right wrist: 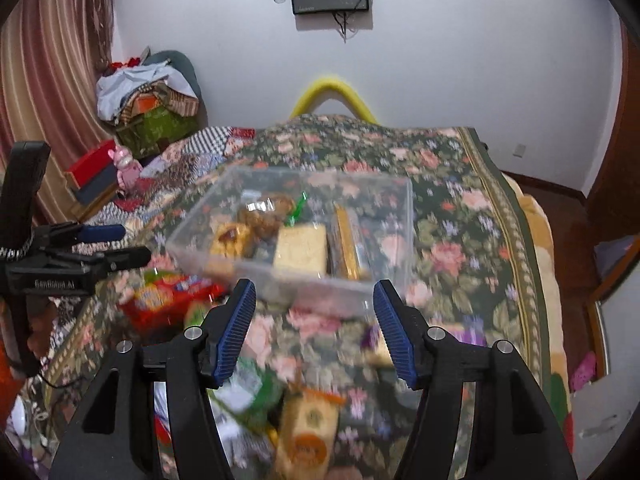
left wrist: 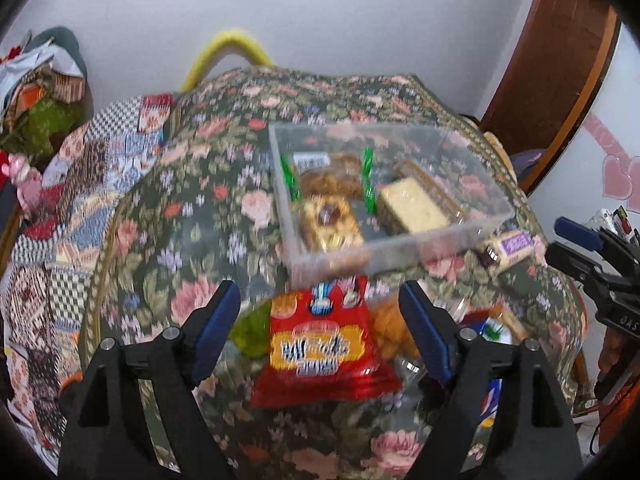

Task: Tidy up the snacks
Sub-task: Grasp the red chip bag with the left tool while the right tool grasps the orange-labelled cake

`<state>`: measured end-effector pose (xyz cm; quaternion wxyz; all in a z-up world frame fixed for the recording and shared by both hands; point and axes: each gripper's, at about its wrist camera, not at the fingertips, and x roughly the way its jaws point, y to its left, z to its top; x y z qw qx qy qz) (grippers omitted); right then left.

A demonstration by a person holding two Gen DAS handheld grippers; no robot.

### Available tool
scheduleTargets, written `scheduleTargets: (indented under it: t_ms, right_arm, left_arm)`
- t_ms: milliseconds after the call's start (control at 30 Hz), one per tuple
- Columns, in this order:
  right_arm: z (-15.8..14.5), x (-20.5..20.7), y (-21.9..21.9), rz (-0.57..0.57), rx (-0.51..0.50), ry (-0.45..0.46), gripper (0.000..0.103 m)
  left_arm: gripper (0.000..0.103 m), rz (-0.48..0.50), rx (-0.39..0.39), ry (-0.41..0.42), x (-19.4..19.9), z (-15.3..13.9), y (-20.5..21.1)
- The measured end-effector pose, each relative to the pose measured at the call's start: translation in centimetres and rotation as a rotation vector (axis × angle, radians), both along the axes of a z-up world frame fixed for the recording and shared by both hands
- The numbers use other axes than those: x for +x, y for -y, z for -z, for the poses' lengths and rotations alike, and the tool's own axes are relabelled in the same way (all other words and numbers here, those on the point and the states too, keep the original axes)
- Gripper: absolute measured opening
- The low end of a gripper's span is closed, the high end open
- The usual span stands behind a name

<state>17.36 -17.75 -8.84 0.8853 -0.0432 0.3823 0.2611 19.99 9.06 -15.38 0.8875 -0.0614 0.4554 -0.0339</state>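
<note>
A clear plastic bin (left wrist: 400, 240) (right wrist: 304, 284) sits on the floral bedspread and holds several wrapped snacks, among them a pale yellow cake block (left wrist: 412, 208) (right wrist: 300, 252). My left gripper (left wrist: 320, 328) is open, hovering over a red snack bag (left wrist: 324, 348) that lies in front of the bin; the bag also shows in the right wrist view (right wrist: 168, 300). My right gripper (right wrist: 314, 328) is open and empty, above the bedspread just in front of the bin. A purple-labelled snack (left wrist: 512, 246) lies right of the bin. An orange-and-cream packet (right wrist: 308, 428) lies below my right gripper.
More loose packets lie at the bed's near edge (left wrist: 488, 332) (right wrist: 248, 396). A patchwork quilt (left wrist: 80, 208) covers the left side. A pile of clothes and boxes (right wrist: 148, 108) stands at the far left by the curtain. A yellow curved tube (right wrist: 332, 96) sits behind the bed.
</note>
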Motion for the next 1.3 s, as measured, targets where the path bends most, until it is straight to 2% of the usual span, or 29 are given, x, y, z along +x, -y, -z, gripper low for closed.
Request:
scheduleTargets:
  t_ms: [233,500,867,1033,1133,1300]
  right_arm:
    - [3.6,-2.1,1.7,0.016,-0.007,-0.108,0.058]
    - [6.6,-4.1,3.0,0.037,-0.005,-0.21,0.058]
    - [8.4,-3.8,2.8,0.049,0.003,-0.264,0.058]
    - [8.9,-3.5,2.5,0.043,0.015,-0.287,0.037]
    - [8.9,-3.6,2.6,0.047,0.016,-0.281,0.032]
    - [8.5,-3.6,3.1,0.056,0.03,-0.271,0.032]
  left_arm:
    - [0.082,0.004,-0.055,-0.096,-0.1,4.0,0.2]
    - [0.082,0.015,-0.074,-0.137,0.0,6.4,0.6]
    - [0.082,0.007,-0.094,-0.176,1.0,8.9,0.5]
    - [0.071,0.001,-0.089,-0.166,1.0,9.6,0.7]
    - [0.066,-0.004,-0.081,-0.154,0.7,9.5,0.8]
    - [0.065,-0.008,-0.074,-0.142,-0.1,9.0,0.9]
